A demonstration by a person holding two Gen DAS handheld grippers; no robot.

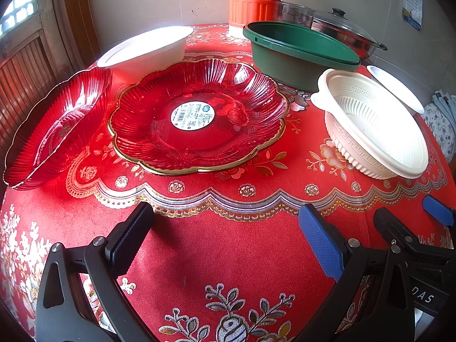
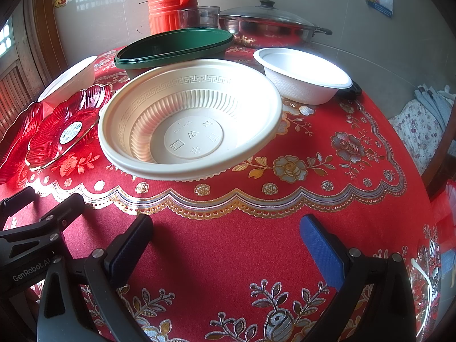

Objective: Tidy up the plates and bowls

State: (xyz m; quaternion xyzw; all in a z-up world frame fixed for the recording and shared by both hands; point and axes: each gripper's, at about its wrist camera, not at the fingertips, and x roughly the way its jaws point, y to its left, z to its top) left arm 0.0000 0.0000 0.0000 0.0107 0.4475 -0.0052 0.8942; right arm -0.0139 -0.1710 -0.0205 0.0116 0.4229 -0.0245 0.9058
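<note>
Evidently nothing is gathered yet: both the left gripper (image 1: 225,242) and right gripper (image 2: 226,245) hover empty with jaws spread before the cream bowl (image 2: 189,122), red plates (image 1: 196,116) left of it, white bowls flanking.

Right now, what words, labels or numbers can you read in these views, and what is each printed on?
"GenRobot.AI": on the black left gripper body, right wrist view.
"DAS": on the black right gripper body; partial.
Round white sticker on the red scalloped glass plate: too small.
Embossed marks in the cream ribbed plastic bowl: illegible.
Wall calendar: blurred.
</note>
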